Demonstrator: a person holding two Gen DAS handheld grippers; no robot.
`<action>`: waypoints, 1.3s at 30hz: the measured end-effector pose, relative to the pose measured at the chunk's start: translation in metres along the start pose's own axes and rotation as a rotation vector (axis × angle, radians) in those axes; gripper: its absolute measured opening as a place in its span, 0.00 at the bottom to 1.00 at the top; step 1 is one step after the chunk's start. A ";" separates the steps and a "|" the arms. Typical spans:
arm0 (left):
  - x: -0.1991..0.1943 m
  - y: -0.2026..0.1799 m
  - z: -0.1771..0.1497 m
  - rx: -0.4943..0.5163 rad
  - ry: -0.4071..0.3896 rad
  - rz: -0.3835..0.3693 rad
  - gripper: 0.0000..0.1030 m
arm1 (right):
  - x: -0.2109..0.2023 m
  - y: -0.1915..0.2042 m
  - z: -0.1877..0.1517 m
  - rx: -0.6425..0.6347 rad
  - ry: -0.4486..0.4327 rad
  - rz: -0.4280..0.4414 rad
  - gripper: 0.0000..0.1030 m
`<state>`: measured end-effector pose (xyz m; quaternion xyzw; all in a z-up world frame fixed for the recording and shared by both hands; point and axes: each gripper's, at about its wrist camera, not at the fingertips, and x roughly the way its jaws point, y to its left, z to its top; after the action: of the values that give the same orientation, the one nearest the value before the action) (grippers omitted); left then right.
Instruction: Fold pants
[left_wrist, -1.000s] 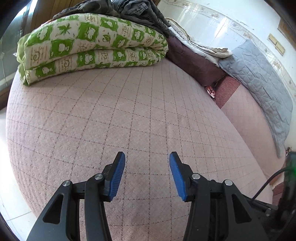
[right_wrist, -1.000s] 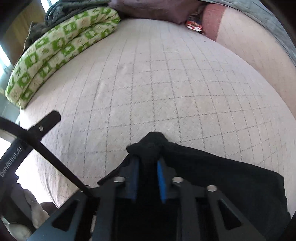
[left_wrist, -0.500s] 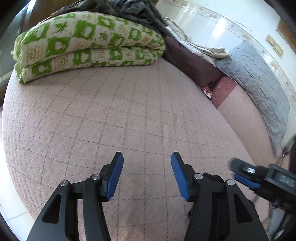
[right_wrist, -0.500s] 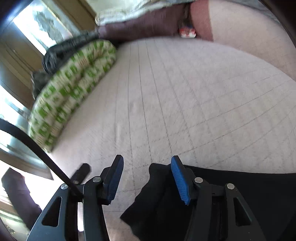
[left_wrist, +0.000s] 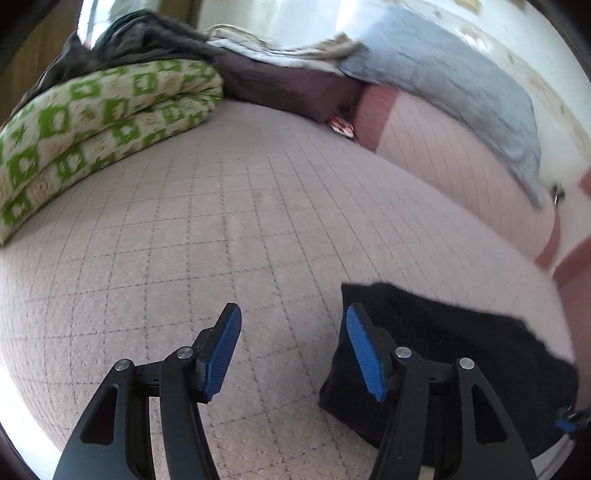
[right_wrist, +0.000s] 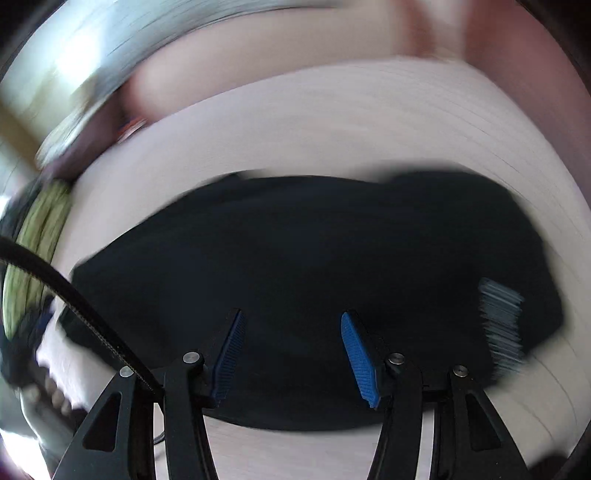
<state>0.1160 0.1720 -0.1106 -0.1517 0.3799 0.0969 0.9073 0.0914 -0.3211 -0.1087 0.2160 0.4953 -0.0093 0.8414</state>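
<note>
I take the black pants (left_wrist: 454, 354) as my landmark; they lie in a flat, already doubled-looking bundle on the pink quilted bedspread (left_wrist: 229, 221).

Farthest left of the pants, at the bed's far edge, sits the green-and-white folded quilt (left_wrist: 99, 122) with a dark heap of clothes (left_wrist: 125, 40) on top, well apart from my work. Nearer, my left gripper (left_wrist: 291, 350) hangs just left of the pants' left edge, jaws parted with only bare bedspread between them; they have just been opening further. Its right pad (left_wrist: 364, 358) overlaps the hem in the view, though I cannot tell whether it touches the fabric. Beyond the pants, toward the right, a grey blanket (left_wrist: 461, 81) lies along the wall.

My right gripper (right_wrist: 291, 354) is over the middle of the pants, released, jaws apart and gripping nothing; they have just been closing a little, and no cloth is pinched between the pads. That view is heavily smeared, so I cannot read the creases or which end is the waistband.

My worries: if I pinch now off a blurred view, I may catch only the top layer and peel the fold open. The left claw could also snag the bedspread along with the hem. A dark cable (right_wrist: 74, 306) trails beside the right claw and could drag across the bundle.
</note>
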 end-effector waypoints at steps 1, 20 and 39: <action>0.002 -0.004 -0.002 0.018 0.009 0.012 0.57 | -0.009 -0.031 0.001 0.085 -0.025 0.039 0.48; -0.015 -0.055 -0.026 0.226 -0.065 0.015 0.57 | 0.010 0.055 0.085 -0.277 -0.047 0.133 0.53; 0.027 -0.059 -0.027 0.218 0.088 -0.032 0.63 | 0.139 0.160 0.130 -0.437 0.009 -0.122 0.02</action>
<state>0.1340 0.1092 -0.1368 -0.0625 0.4252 0.0339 0.9023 0.3070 -0.1974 -0.1145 -0.0018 0.5014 0.0484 0.8639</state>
